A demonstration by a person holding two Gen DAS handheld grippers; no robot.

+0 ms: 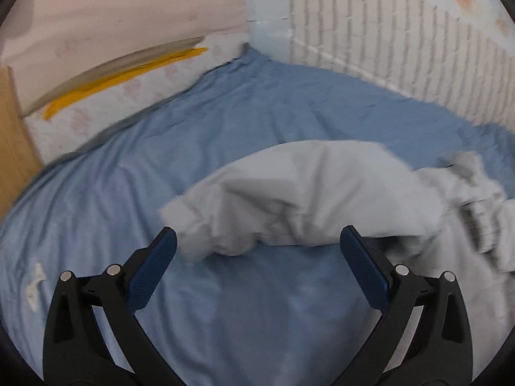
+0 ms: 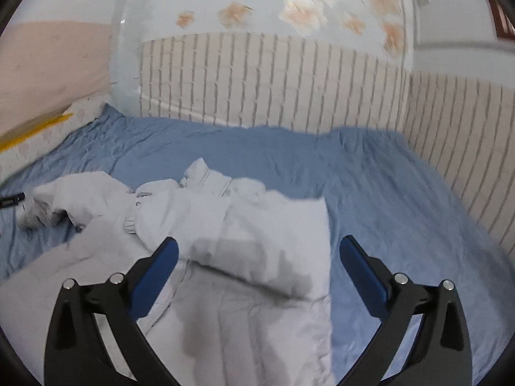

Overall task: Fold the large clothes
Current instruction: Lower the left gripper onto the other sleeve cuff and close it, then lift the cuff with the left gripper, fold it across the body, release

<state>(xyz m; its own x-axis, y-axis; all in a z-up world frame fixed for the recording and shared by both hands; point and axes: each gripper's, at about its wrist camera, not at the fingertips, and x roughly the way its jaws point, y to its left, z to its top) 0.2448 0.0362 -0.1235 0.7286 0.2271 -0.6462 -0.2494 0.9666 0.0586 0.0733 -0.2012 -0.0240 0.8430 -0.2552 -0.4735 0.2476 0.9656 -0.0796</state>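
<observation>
A pale grey padded jacket [image 2: 244, 257] lies spread on a blue bed sheet [image 2: 386, 193]. Its right side is folded over the body, and the collar [image 2: 206, 177] points toward the far wall. In the left wrist view one sleeve [image 1: 302, 193] lies bunched across the sheet, its cuff [image 1: 183, 212] at the left. My left gripper [image 1: 257, 241] hovers open just before that sleeve, with nothing between its blue pads. My right gripper [image 2: 257, 251] is open above the folded part of the jacket and holds nothing.
A ribbed cream padded panel [image 2: 289, 80] runs along the far and right sides of the bed. At the left edge sits a white patterned mattress side [image 1: 96, 103] with a yellow strip [image 1: 122, 77]. A small dark object [image 2: 13, 199] lies on the sheet at far left.
</observation>
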